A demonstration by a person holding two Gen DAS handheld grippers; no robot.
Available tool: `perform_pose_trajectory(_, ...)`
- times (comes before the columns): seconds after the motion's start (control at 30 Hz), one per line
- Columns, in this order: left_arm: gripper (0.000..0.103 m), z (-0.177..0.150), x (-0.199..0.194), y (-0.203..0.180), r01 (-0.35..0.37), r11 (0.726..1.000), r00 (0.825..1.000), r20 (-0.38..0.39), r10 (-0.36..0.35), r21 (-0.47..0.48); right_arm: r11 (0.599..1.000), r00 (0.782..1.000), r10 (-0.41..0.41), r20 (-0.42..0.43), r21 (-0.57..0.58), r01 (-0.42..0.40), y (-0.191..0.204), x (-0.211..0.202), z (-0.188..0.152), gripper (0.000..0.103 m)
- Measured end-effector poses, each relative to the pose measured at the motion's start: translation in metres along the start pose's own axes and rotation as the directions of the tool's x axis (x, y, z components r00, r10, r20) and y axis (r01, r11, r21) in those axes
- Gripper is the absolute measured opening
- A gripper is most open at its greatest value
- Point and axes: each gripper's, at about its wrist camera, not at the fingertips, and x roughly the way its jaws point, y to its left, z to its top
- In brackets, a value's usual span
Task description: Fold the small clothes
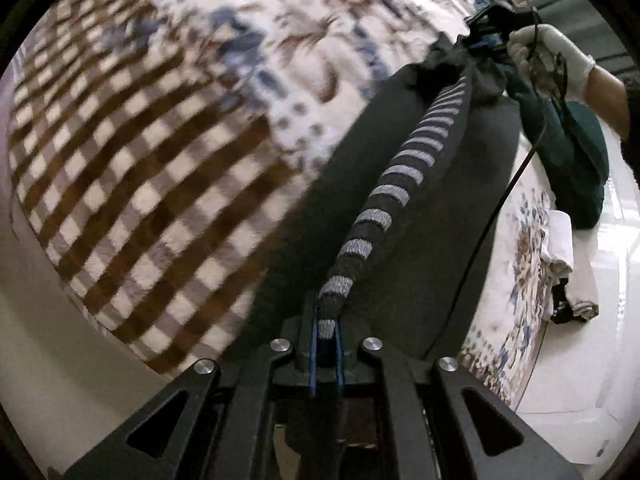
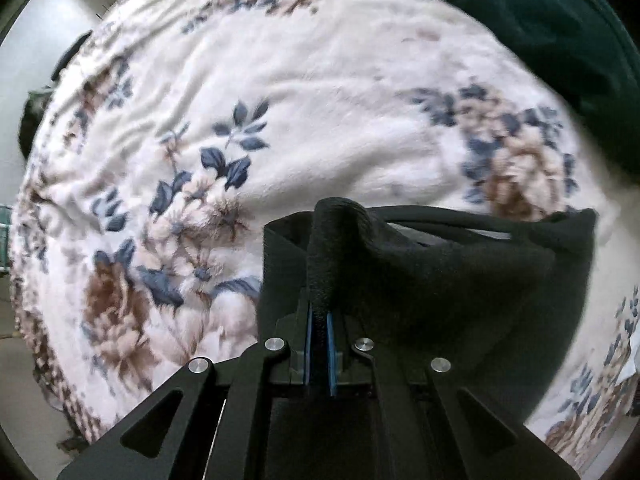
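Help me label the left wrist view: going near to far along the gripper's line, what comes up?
Left gripper → black garment's grey-striped band → right gripper gripping the far end, held by a white-gloved hand.

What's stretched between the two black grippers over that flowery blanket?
A dark garment with a grey-striped band spans from the left gripper to the right gripper, clamped by both; the left wrist view shows this.

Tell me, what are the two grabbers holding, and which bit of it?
Both hold one dark garment stretched between them. The left gripper pinches its edge with the grey stripes; the right gripper pinches a plain dark fold at the other end.
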Motion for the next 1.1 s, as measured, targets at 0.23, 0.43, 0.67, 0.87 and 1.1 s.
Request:
perform_pose_trajectory(0.23, 0.018, -0.009, -0.003, 0.076, -0.105, 0.985, 0.991, -0.1, 0.092, -0.137, 0.97, 0.972, 0.231, -0.049, 0.095, -0.226, 0.012, 0.016, 0.008, 0.042)
perform_pose_trajectory(0.43, 0.027, 0.008, -0.039, 0.095, -0.087, 0.986, 0.995, -0.059, 0.079, -0.144, 0.918, 0.924, 0.379, 0.043, 0.104, -0.382, -0.017, -0.036, -0.045, 0.056)
perform_pose_trajectory(0.67, 0.056, 0.07, -0.016, 0.0, 0.083, 0.993, 0.997, -0.013, -0.082, 0.084, 0.96, 0.975, 0.219, 0.047, 0.167, -0.223, -0.092, -0.052, -0.202, 0.056)
perform_pose_trajectory(0.87, 0.056, 0.121, 0.058, -0.084, -0.102, 0.925, 0.994, 0.008, 0.107, 0.367, 0.883, 0.972, 0.234, 0.023, 0.414, -0.222, -0.174, -0.011, -0.294, 0.056)
perform_pose_trajectory(1.1, 0.056, 0.171, 0.038, -0.033, -0.085, 0.988, 0.994, -0.059, 0.093, 0.128, 0.831, 0.961, 0.256, 0.105, 0.485, -0.274, -0.226, 0.01, -0.29, 0.056)
